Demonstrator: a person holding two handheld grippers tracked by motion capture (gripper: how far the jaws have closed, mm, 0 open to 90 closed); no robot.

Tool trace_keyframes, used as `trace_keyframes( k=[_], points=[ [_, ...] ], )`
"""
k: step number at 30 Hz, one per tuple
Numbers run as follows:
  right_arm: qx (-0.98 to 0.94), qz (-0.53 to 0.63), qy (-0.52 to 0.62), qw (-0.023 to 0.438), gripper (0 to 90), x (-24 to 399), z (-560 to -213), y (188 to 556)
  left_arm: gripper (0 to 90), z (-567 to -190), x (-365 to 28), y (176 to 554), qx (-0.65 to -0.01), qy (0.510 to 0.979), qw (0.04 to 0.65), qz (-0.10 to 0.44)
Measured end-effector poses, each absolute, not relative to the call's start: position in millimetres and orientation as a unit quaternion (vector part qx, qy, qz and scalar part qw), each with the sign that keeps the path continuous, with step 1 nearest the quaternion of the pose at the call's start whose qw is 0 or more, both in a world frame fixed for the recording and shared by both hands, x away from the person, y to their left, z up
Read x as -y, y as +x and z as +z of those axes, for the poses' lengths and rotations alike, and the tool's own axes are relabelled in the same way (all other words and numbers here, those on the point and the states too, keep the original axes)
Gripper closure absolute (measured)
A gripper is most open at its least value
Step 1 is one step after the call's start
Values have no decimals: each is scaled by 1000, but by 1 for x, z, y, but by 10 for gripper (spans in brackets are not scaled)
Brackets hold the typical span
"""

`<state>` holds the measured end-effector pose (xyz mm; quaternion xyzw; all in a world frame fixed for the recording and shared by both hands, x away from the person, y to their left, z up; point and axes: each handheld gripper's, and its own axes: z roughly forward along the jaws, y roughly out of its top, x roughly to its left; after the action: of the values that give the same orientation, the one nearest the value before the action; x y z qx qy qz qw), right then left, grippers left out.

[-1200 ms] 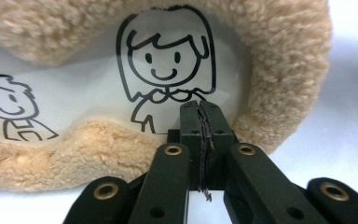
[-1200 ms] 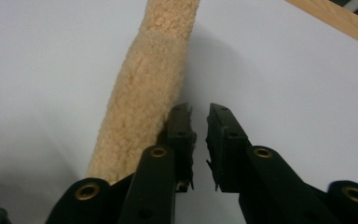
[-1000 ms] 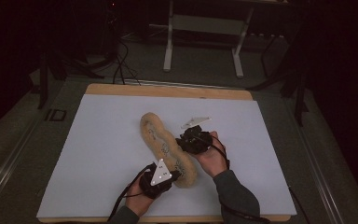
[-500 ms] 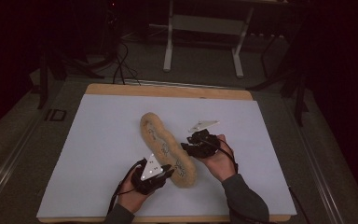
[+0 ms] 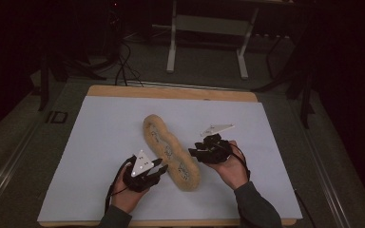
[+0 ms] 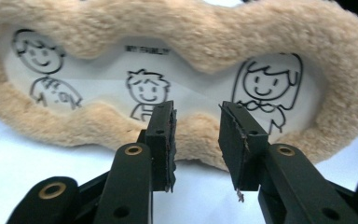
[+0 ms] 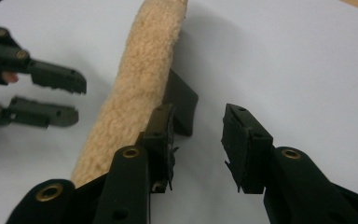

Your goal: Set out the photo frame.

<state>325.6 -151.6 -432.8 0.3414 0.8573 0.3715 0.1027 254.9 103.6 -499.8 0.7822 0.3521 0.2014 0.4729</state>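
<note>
Both grippers stand beside a fuzzy tan picture frame (image 5: pixel 171 152), one on each long side of it. In the left gripper view, the left gripper (image 6: pixel 196 133) points at the frame's front with its two black jaws apart and only air between them; they have just been opening, and their pads stop short of the plush edge. In the high view this left gripper (image 5: pixel 158 170) sits just beside the frame's near end, held in the person's left hand (image 5: pixel 126 194).

The frame itself is long and narrow, with a wavy, three-lobed outline like a peanut shell. Its border is thick, cream-tan fleece. Inside, under a pale window, lie three line-drawn cartoon figures in a row: a smiling figure at one end, a child with tufted hair in the middle, and a long-haired figure at the other end, with a small line of print above the middle one.

From the right gripper view the frame (image 7: pixel 142 79) shows edge-on, its fleece rim raised off the sheet, and a black stand (image 7: pixel 182 102) juts from its back. The right gripper (image 7: pixel 196 140) hangs just beside that back with its jaws parted and empty, having opened within the last second. The left gripper's jaws (image 7: pixel 56 95) show beyond the frame.

In the high view the right gripper (image 5: pixel 197 152) lies close to the frame's middle, on the far side from the left one. The frame rests slantwise on a white sheet (image 5: pixel 100 137), which covers a wooden table (image 5: pixel 171 92) whose far edge shows behind the frame.
</note>
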Motion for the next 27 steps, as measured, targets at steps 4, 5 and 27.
trace_keyframes(
  k=[4, 5, 27],
  points=[
    [-852, 381, 346, 97, 616, 156, -433, 322, 643, -499, -111, 258, -369, 776, 469, 203],
    [-851, 382, 347, 96, 613, 157, -433, 321, 636, -498, -113, 258, -372, 775, 468, 205],
    [-834, 423, 342, 90, 462, 163, -422, 293, 613, -493, -135, 264, -397, 763, 464, 214]
  ],
)
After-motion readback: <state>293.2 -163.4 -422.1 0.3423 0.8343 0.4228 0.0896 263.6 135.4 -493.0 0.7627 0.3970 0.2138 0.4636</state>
